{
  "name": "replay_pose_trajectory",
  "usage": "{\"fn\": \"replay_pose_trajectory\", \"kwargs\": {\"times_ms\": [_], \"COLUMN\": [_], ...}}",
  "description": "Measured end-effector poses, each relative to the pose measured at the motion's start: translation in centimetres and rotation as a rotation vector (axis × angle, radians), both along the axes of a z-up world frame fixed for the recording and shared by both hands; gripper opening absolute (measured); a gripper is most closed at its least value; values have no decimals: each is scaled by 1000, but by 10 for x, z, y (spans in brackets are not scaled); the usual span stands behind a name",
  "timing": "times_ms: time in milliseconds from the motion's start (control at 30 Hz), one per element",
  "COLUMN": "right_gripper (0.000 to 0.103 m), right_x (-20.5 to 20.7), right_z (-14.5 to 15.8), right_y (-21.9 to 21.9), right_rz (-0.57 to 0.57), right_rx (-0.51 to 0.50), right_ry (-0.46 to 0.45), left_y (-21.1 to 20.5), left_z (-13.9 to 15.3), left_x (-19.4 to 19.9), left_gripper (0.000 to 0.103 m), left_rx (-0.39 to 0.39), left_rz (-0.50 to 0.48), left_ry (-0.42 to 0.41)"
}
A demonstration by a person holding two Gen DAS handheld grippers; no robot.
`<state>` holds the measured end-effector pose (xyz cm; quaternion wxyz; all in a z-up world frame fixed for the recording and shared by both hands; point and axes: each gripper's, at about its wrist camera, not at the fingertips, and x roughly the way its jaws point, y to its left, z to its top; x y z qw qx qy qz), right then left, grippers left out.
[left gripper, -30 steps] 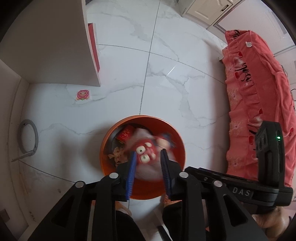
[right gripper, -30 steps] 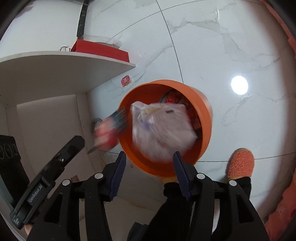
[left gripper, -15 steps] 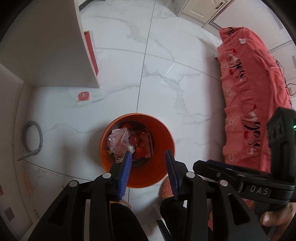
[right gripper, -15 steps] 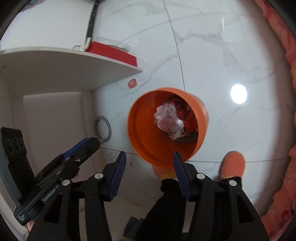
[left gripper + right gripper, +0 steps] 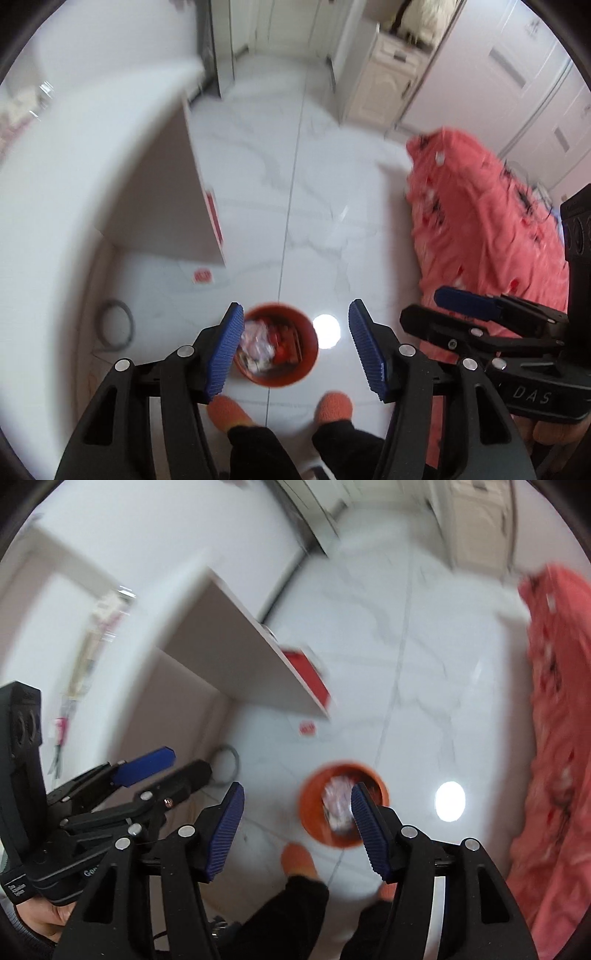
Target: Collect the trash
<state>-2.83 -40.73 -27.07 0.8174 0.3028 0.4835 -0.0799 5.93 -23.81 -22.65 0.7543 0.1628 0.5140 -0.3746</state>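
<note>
An orange bin (image 5: 308, 356) stands on the white marble floor far below, holding a clear plastic bag (image 5: 256, 338) and red wrappers. It also shows in the right wrist view (image 5: 310, 818). My left gripper (image 5: 295, 350) is open and empty, high above the bin. My right gripper (image 5: 295, 830) is open and empty too, with the left gripper (image 5: 155, 771) beside it on the left. A small red sticker-like scrap (image 5: 202, 276) lies on the floor near the white table.
A white table (image 5: 92, 177) rises on the left with a red box (image 5: 214, 218) under it. A pink-red cloth-covered sofa (image 5: 491, 221) fills the right. My orange slippers (image 5: 225, 410) stand by the bin. A grey ring (image 5: 116, 325) lies at the left.
The bag and the red wrapper dropped into the bin. Both grippers then rose well above it and tilted up toward the room, jaws wider open. The views are motion-blurred.
</note>
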Motion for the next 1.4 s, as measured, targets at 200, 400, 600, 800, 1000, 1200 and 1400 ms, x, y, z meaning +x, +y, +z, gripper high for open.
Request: {"fn": "replay_pose_trajectory", "kwargs": {"times_ms": [200,400,600,800,1000,1200,1400], "right_gripper": [75,82,99,99,99,99,99], "right_x": [-7,-21,-37,-44,-49,-48,-50], "right_z": [113,199,254,284,295,296,297], "right_y": [31,79,120,143,156,166,171], "right_rz": [82,218,330,398,460,496,517], "right_rx": [-141,-279,-402,-424,-411,-388,-381], "right_ry": [-220,-444,-623,-697,-728,-733,-733], "left_y": [46,91,133,161,187,195,199], "left_z": [93,155,194,214,228,237,236], "left_x": [-16,-39,-75,-93,-108,-120,-126], "left_gripper": [76,84,95,97,97,97,97], "left_rx": [-78,-89,-87,-54,-70,-96,-86], "left_rz": [138,287,465,627,738,733,745], "left_ry": [-193,-360,-500,-564,-590,-615,-620]}}
